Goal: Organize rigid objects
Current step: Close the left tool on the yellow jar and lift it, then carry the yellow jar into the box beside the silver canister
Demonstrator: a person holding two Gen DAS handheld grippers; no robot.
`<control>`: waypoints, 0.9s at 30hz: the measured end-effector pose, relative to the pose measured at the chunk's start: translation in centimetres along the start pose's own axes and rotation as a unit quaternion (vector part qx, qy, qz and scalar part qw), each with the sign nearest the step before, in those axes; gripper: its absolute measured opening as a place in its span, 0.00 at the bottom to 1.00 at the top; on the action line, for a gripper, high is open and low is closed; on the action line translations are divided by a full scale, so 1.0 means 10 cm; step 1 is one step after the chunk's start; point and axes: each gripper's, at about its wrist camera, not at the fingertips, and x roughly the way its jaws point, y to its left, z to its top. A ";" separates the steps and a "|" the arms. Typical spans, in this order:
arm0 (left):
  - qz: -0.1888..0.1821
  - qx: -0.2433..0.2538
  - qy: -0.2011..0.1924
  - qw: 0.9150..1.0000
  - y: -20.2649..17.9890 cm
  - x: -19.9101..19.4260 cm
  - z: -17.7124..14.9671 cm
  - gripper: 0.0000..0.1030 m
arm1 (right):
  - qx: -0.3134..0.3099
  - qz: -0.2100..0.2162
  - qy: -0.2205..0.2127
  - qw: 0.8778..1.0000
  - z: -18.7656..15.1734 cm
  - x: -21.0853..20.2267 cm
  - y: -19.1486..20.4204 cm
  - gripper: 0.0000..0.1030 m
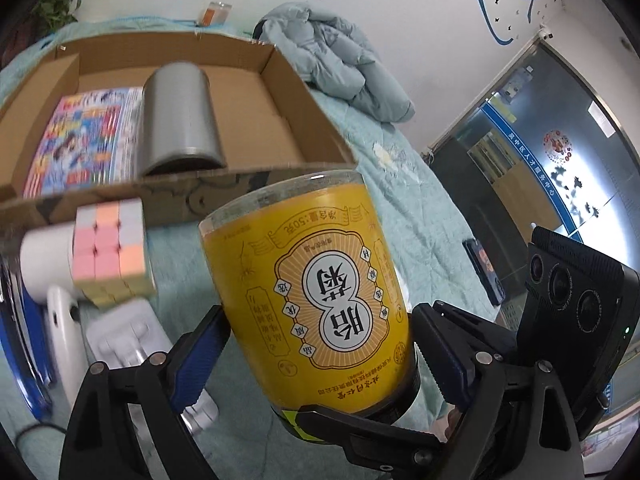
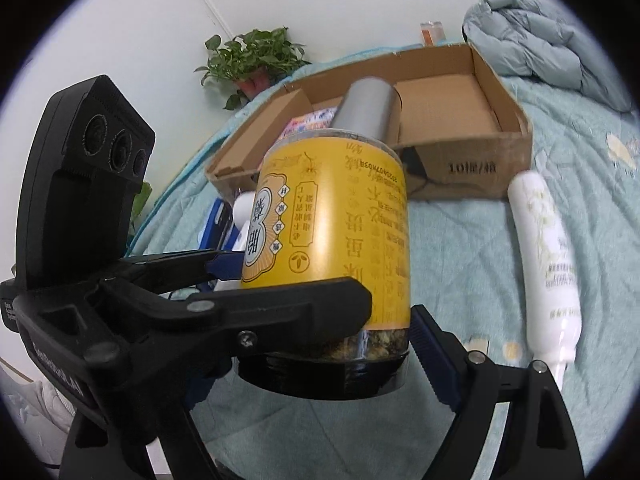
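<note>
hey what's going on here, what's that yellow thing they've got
A person is tidying things on a bed into a cardboard box. Both handheld grippers, left gripper and right gripper, are clamped on one yellow-labelled jar, held upside down with its black lid at the bottom, just in front of the box. A grey cylinder and a colourful booklet already lie inside.

The cardboard box [image 1: 280, 80] is the landmark; its right half lies bare and open from above, the grey cylinder [image 1: 178, 120] lying at its middle, the colourful booklet [image 1: 84, 136] filling its left; its near wall stands between the yellow-labelled jar [image 1: 308, 292] and that space; before its left corner crowd a puzzle cube [image 1: 110, 248] and white items; a white bottle [image 2: 548, 256] lies off its right corner.
</note>
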 end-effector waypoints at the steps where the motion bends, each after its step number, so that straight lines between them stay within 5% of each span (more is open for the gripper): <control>1: 0.001 0.005 -0.003 1.000 -0.01 -0.01 0.08 0.88 | -0.005 -0.001 -0.006 1.000 0.06 0.00 0.00 0.83; 7: 0.012 0.056 -0.029 0.998 -0.15 -0.06 0.53 0.87 | -0.006 -0.008 -0.036 0.999 0.41 -0.05 -0.12 0.83; 14: 0.024 0.052 -0.061 0.996 -0.15 0.03 1.07 0.87 | -0.023 -0.013 -0.053 0.998 0.82 0.03 -0.27 0.83; 27: 0.037 0.019 -0.047 0.998 0.08 0.67 1.67 0.86 | 0.004 0.000 -0.004 1.000 1.32 0.42 -0.78 0.83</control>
